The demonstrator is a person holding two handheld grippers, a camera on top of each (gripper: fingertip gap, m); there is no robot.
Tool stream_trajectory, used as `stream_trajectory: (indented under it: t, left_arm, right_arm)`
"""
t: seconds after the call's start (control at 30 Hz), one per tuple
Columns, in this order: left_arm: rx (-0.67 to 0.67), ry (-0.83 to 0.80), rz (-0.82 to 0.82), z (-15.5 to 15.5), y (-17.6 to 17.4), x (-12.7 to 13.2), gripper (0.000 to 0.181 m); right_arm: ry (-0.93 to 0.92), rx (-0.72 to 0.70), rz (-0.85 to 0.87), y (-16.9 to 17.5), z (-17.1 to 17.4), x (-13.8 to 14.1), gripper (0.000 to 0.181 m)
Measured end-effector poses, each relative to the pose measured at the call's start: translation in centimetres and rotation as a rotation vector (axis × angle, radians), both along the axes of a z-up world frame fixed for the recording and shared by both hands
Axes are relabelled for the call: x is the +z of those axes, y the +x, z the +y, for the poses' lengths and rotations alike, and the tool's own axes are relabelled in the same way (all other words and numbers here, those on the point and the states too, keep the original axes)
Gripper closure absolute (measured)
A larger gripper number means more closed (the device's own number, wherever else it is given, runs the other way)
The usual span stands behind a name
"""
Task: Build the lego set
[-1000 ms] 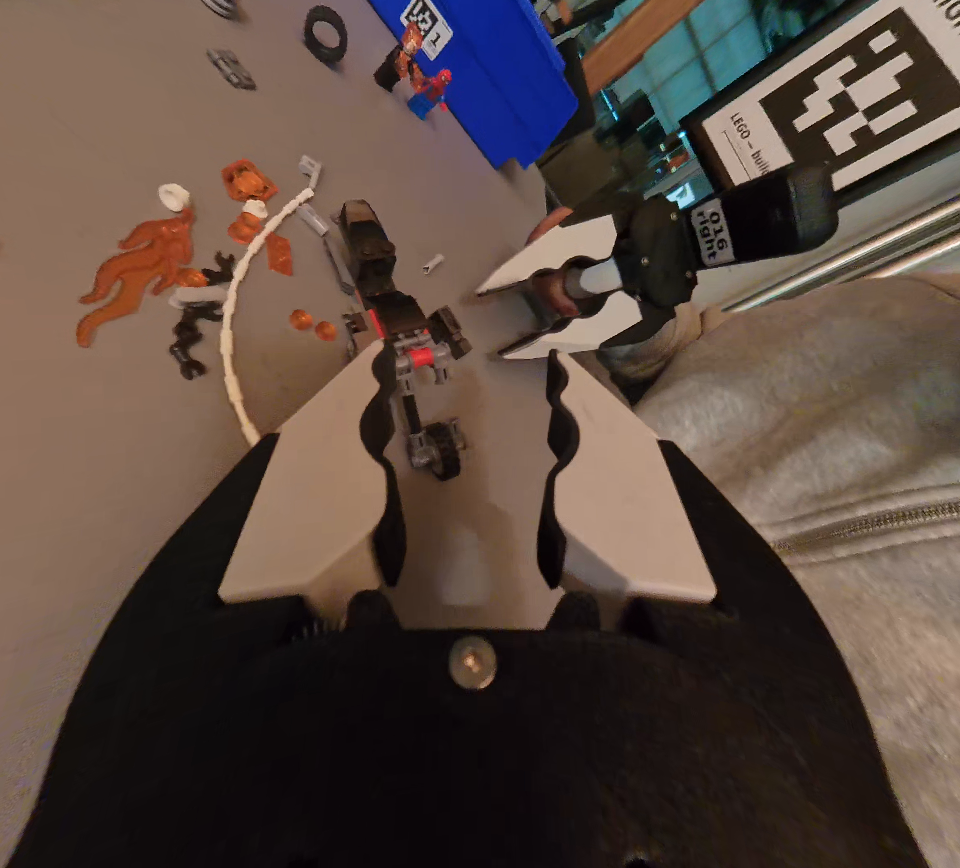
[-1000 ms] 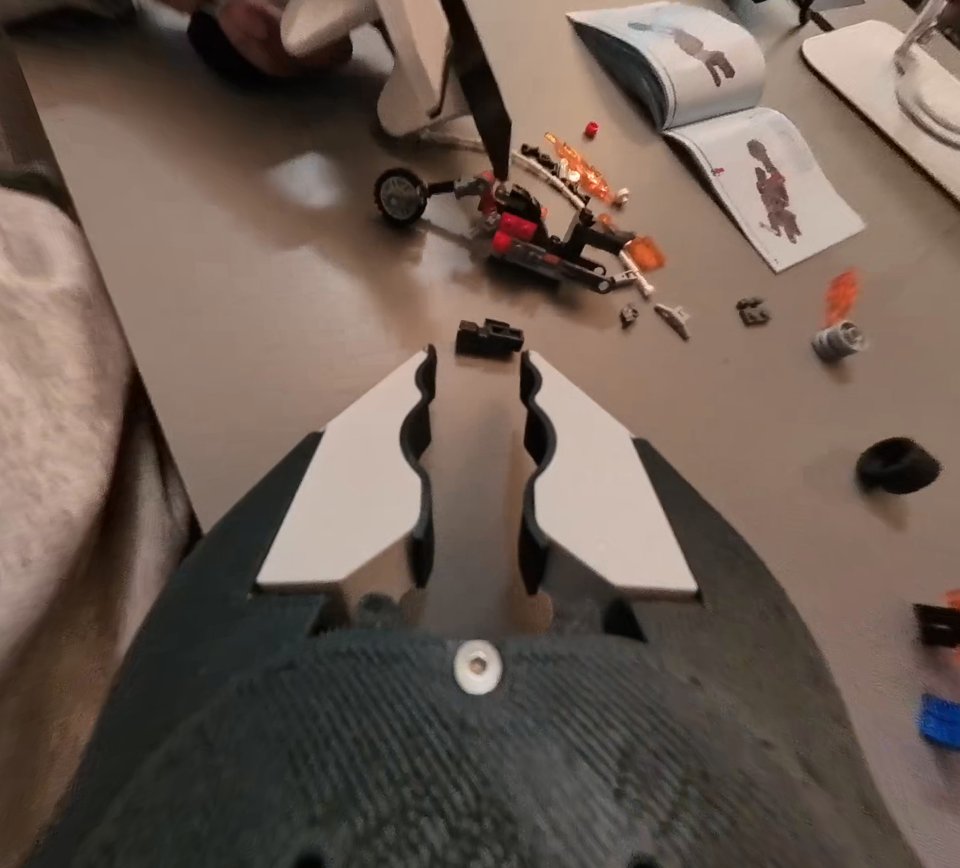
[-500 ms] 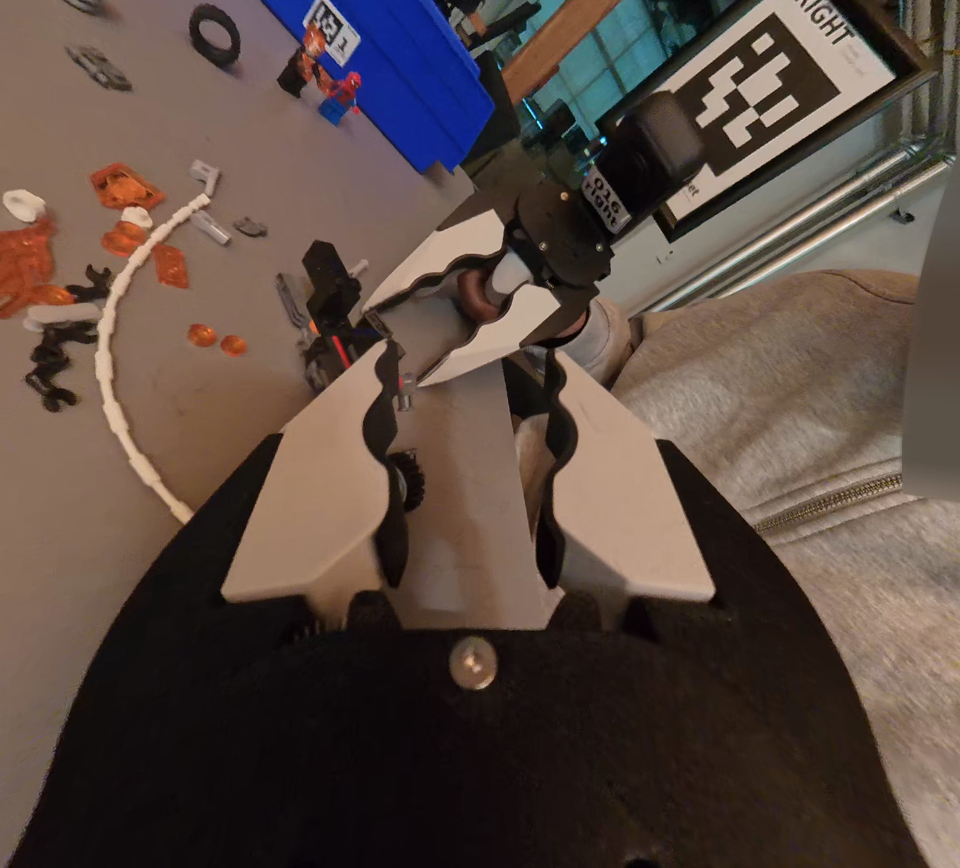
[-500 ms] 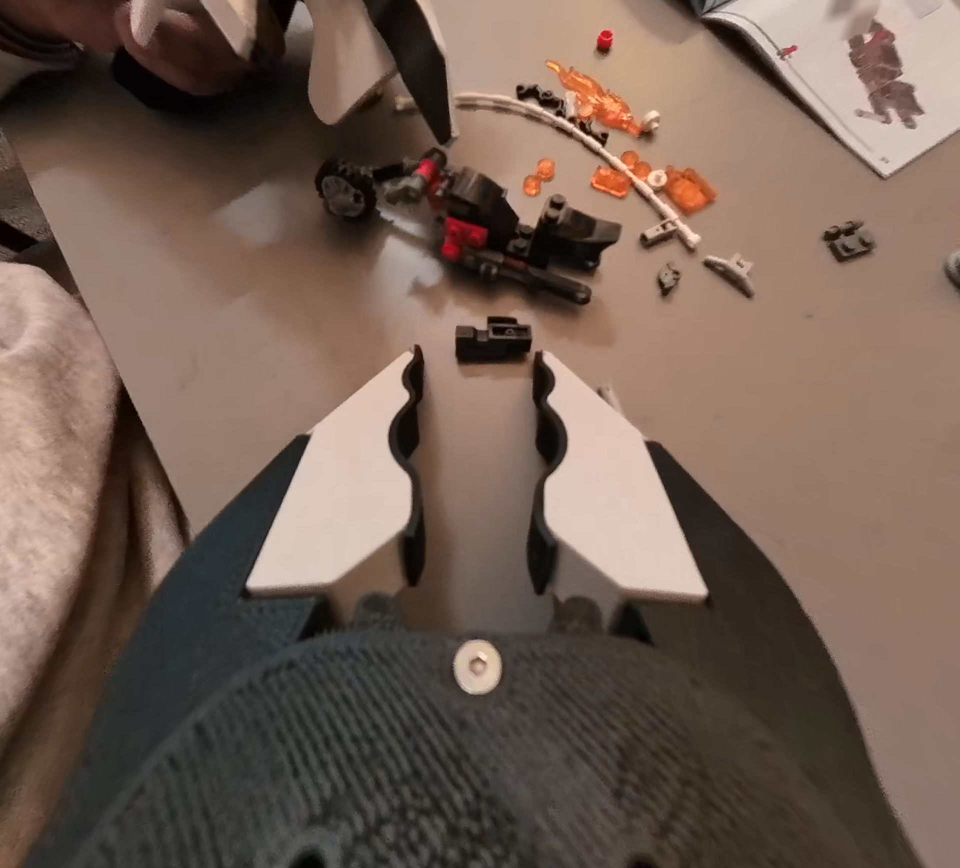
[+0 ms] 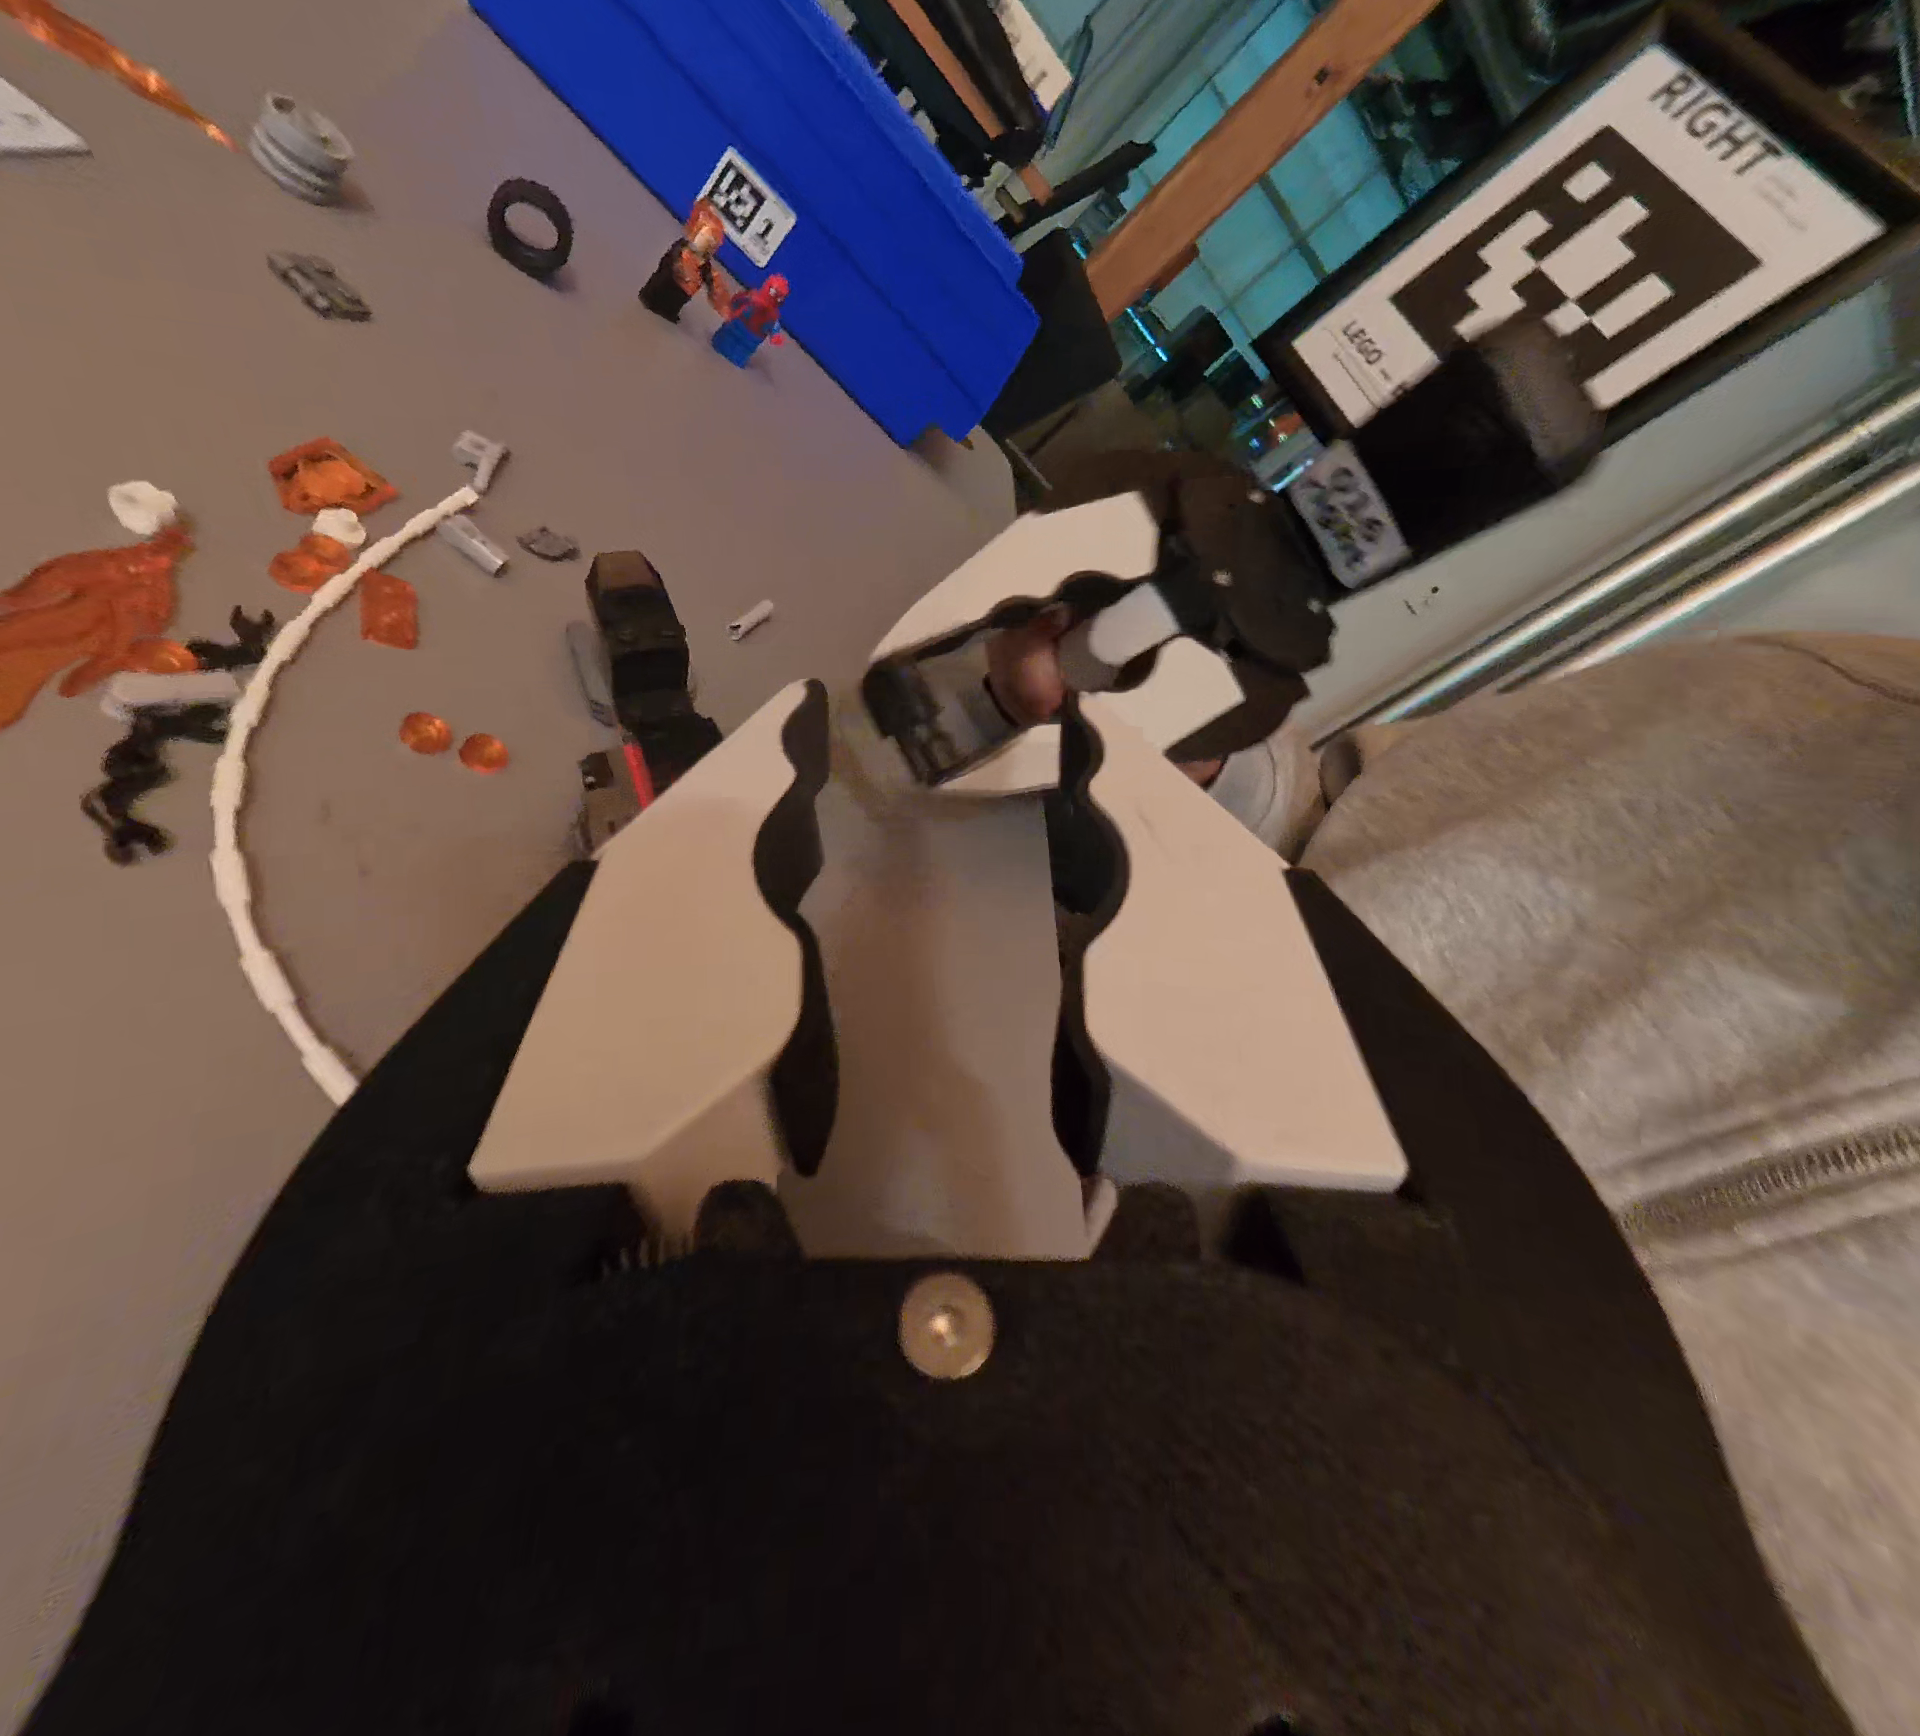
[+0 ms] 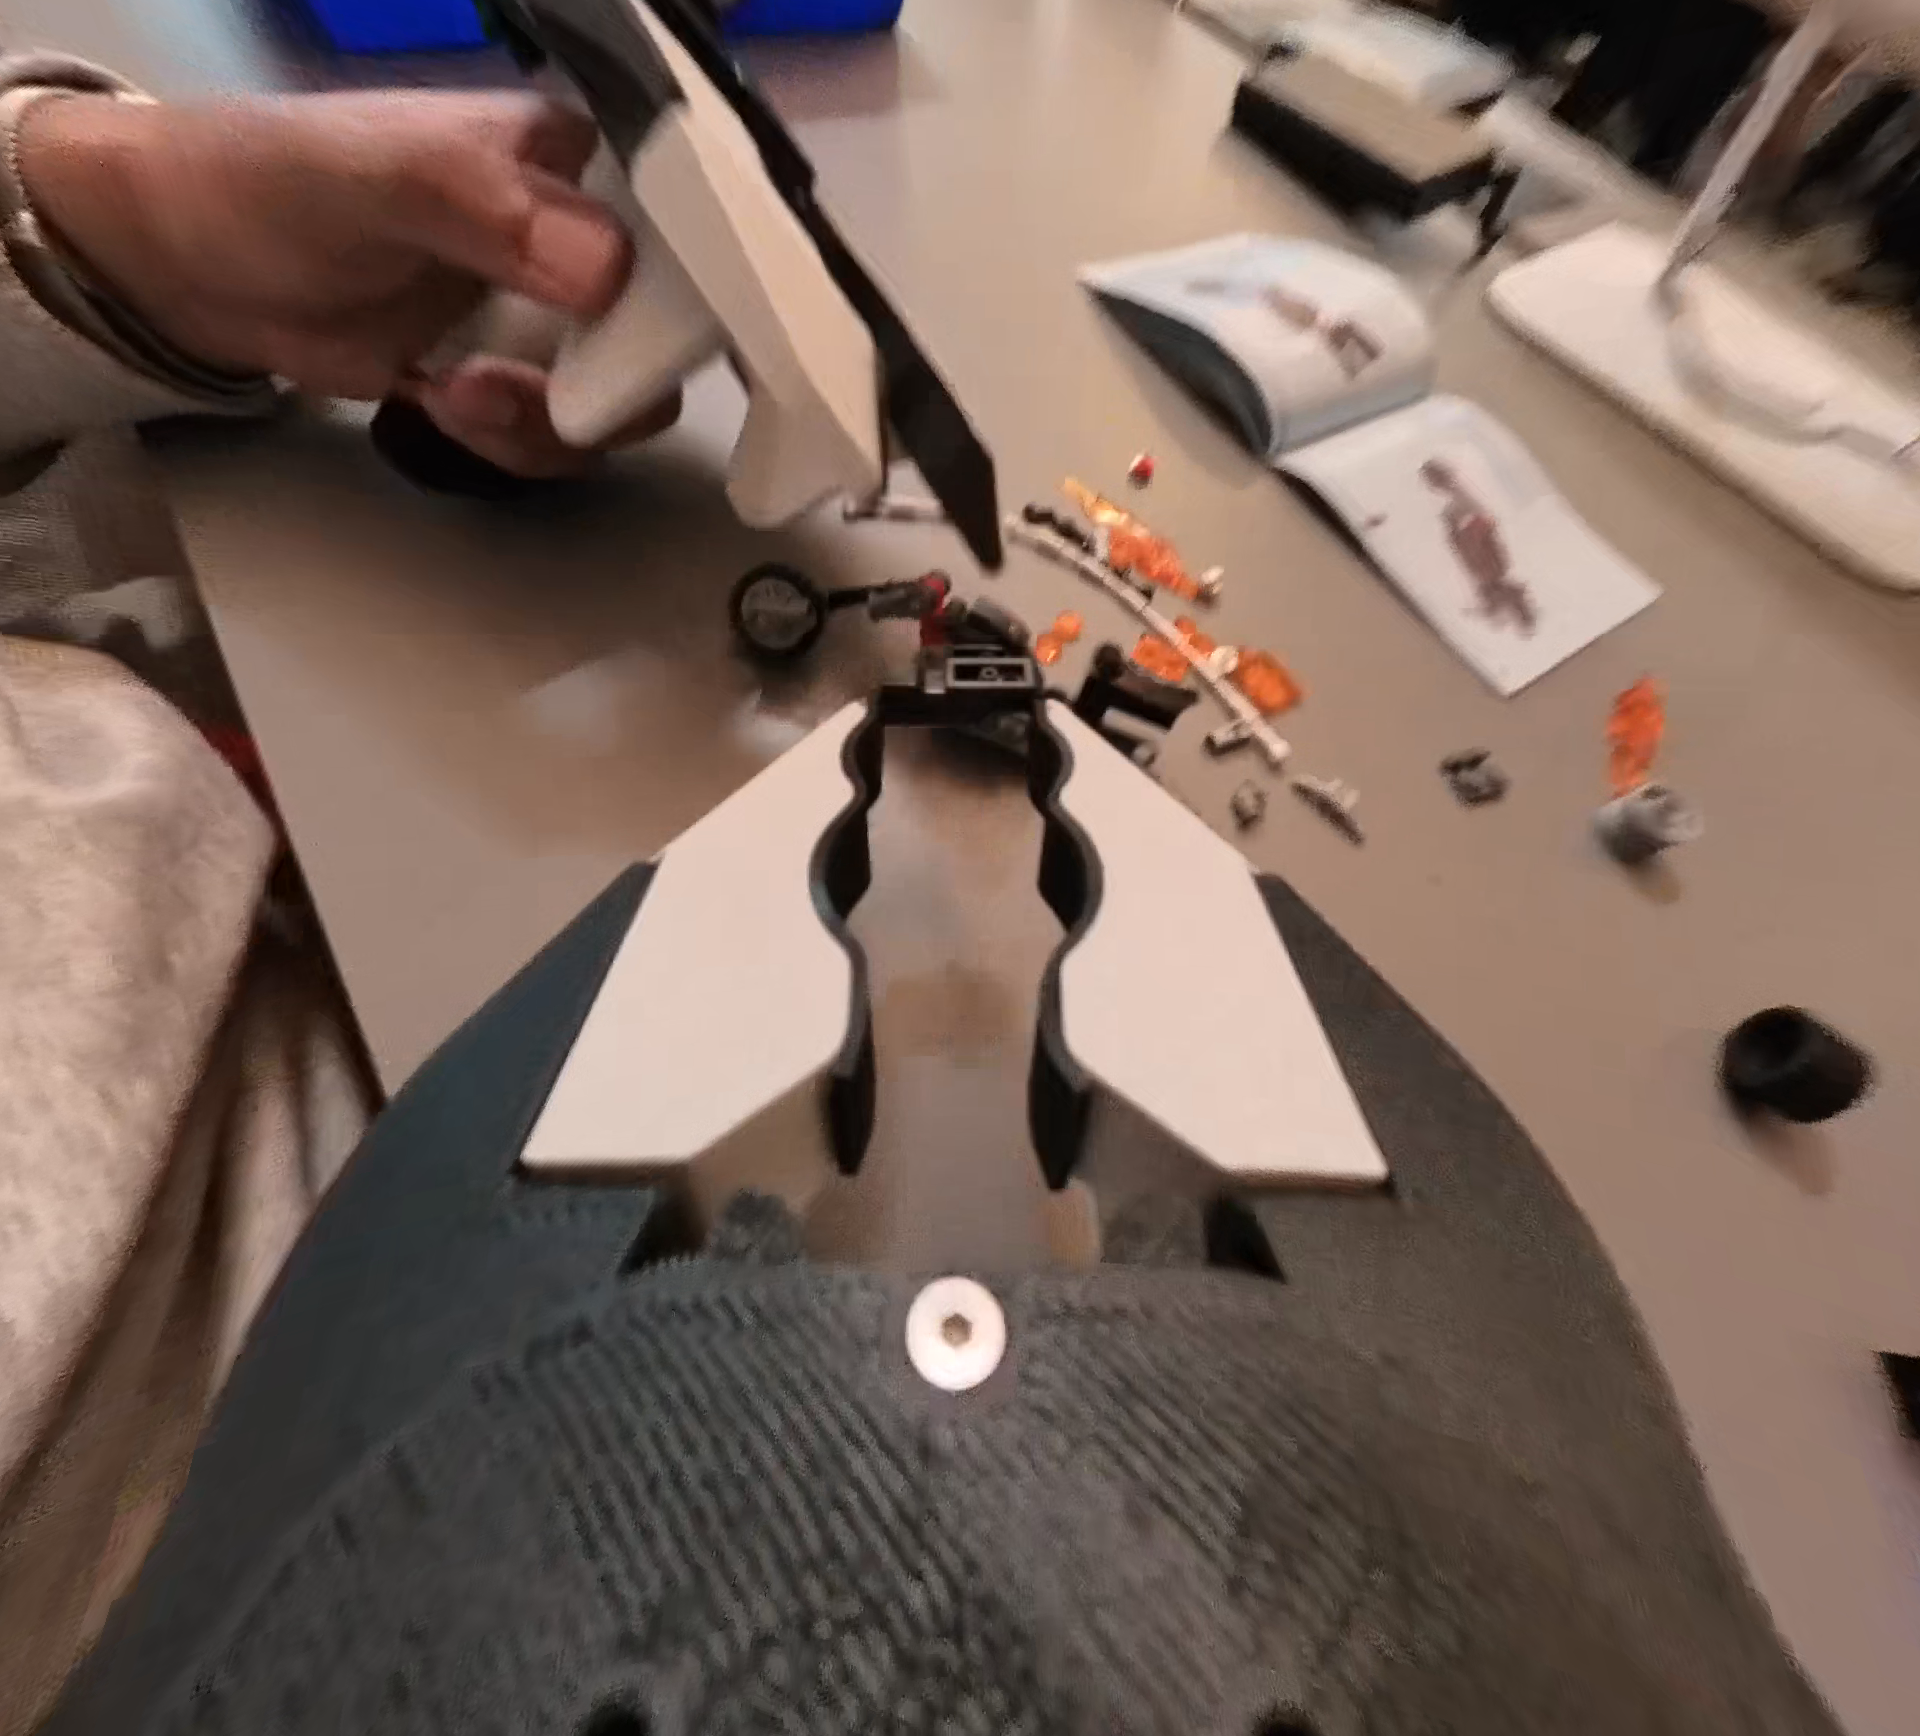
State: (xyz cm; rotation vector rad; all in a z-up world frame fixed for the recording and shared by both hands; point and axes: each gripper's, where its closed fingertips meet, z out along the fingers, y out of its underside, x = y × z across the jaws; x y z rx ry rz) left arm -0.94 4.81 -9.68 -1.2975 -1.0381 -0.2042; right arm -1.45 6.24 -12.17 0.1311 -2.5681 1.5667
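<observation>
My right gripper (image 6: 956,730) is shut on a small black lego piece (image 6: 966,680) and holds it above the grey table (image 6: 520,647). The half-built black and red motorcycle (image 6: 940,621) lies on the table just beyond it, front wheel (image 6: 774,611) to the left. My left gripper (image 5: 940,730) is open and empty. The right gripper with the black piece (image 5: 920,715) shows just past its tips. The motorcycle (image 5: 644,647) lies to their left. In the right wrist view the left gripper's fingers (image 6: 769,304) hang over the motorcycle, held by a hand (image 6: 343,252).
Loose parts lie around: orange flame pieces (image 5: 94,606), a white chain (image 5: 270,751), a black tyre (image 5: 530,226), a grey hub (image 5: 301,148), two minifigures (image 5: 717,284). A blue bin (image 5: 748,76) stands behind. An open booklet (image 6: 1403,460) lies at the right. The table edge and a grey sweatshirt (image 6: 104,907) are at the left.
My right gripper closed on the black piece that lay in front of it and lifted it off the table. My left gripper drew back a little from the motorcycle.
</observation>
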Motion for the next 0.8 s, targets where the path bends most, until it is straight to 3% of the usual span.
stream_trajectory:
  t: [0.17,0.37,0.53,0.8]
  left_arm:
    - [-0.05,0.051,-0.056,2.6,0.7,0.2,0.142]
    - [-0.022,0.037,-0.082,3.4,0.7,0.2,0.162]
    - [-0.115,0.208,-0.094,3.6,1.7,2.2,0.169]
    - [-0.481,0.549,-0.203,6.0,5.7,5.6,0.169]
  right_arm:
    - [-0.032,-0.035,0.302,0.2,-0.1,2.1,0.156]
    - [0.013,-0.017,0.571,0.9,-0.2,2.7,0.156]
    - [-0.148,0.052,0.554,2.3,0.1,4.9,0.156]
    - [-0.369,0.297,0.45,6.3,2.2,8.3,0.155]
